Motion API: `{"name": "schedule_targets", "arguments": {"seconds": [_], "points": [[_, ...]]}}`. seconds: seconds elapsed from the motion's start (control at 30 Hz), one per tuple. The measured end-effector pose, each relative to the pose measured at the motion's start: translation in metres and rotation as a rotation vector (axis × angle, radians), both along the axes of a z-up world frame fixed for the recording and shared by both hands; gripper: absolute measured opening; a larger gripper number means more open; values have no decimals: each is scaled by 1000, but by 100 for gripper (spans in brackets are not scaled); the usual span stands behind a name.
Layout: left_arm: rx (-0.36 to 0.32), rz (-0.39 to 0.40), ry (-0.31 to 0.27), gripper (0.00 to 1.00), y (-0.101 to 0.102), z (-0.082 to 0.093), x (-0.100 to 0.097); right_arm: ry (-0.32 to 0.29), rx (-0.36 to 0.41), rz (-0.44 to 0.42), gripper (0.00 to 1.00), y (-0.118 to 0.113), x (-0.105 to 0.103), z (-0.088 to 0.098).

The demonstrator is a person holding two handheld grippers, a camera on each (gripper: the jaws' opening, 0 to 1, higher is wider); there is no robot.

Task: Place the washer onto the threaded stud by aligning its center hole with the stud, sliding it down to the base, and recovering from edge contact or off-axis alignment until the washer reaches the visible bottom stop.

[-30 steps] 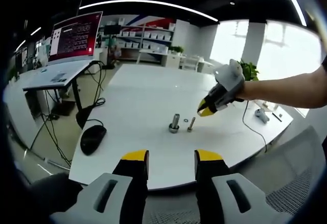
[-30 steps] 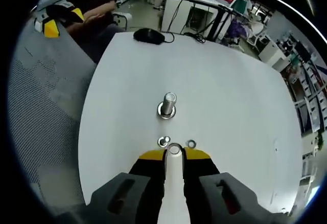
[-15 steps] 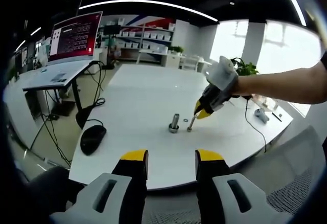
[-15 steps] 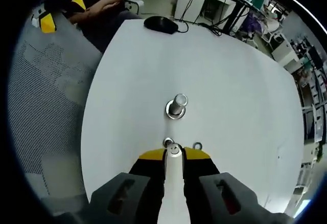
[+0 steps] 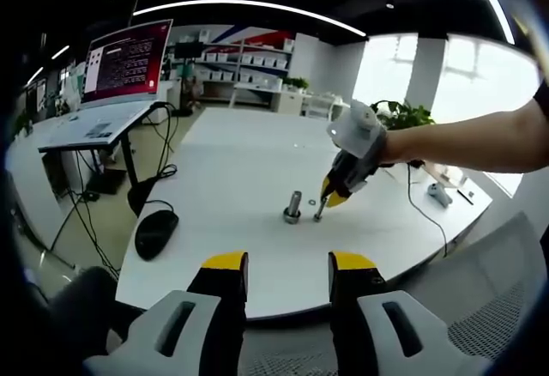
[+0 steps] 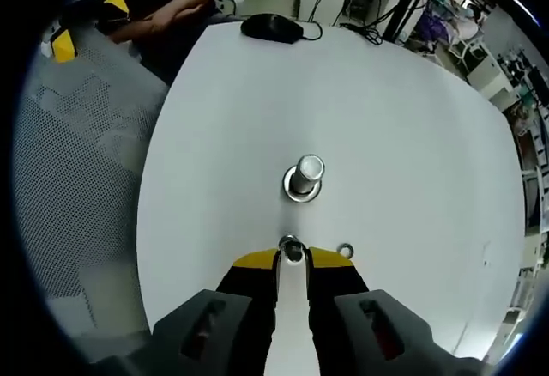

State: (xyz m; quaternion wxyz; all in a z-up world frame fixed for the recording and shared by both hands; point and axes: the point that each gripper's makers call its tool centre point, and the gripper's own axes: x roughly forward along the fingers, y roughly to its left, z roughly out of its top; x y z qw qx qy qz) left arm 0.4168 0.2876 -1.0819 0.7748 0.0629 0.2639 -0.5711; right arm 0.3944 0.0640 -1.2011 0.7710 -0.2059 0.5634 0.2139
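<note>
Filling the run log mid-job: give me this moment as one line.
right gripper: shut, tips at small stud | washer: on table | left gripper: open, idle | large stud: bare

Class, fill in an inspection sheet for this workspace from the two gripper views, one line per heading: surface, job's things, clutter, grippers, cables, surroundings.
Surface: white table, rounded edge, mostly bare.
Job's things: upright threaded stud on its base flange near mid-table; a second, thinner stud beside it, under the right gripper's tips; small washer flat on the table next to those tips.
Clutter: black computer mouse at the table's far edge.
Grippers: left gripper open, held back off the table edge; right gripper jaws together, tips low by the thinner stud; whether they pinch anything cannot be told.
Cables: mouse cord; black cables hanging under the neighbouring desk.
Surroundings: monitor on a side desk, mesh chair, office shelving, bright windows.
</note>
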Motion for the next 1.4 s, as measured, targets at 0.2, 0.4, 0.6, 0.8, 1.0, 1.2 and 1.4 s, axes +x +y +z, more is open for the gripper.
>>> {"name": "schedule_targets", "arguments": {"seconds": [0.2,0.4,0.6,0.8,1.0,1.2,1.4], "points": [[2,1,0,35,0,0,0,24,4,-5,14,1,0,-12],[4,-1,0,35,0,0,-1,39,10,-17,14,0,4,-23],[5,1,-3,34,0,0,-1,33,44,-64,19,4,1,-23],[6,-1,-1,34,-1,0,-1,6,69,-109,22,-8,0,-19],[4,0,-1,34,0,0,0,-14,77,-166,22,-29,-4,-13],[0,5,0,34,0,1,0,-39,84,-273,22,-47,1,-17],[-1,6,1,34,-1,1,0,-48,101,-352,22,-49,4,-26]]}}
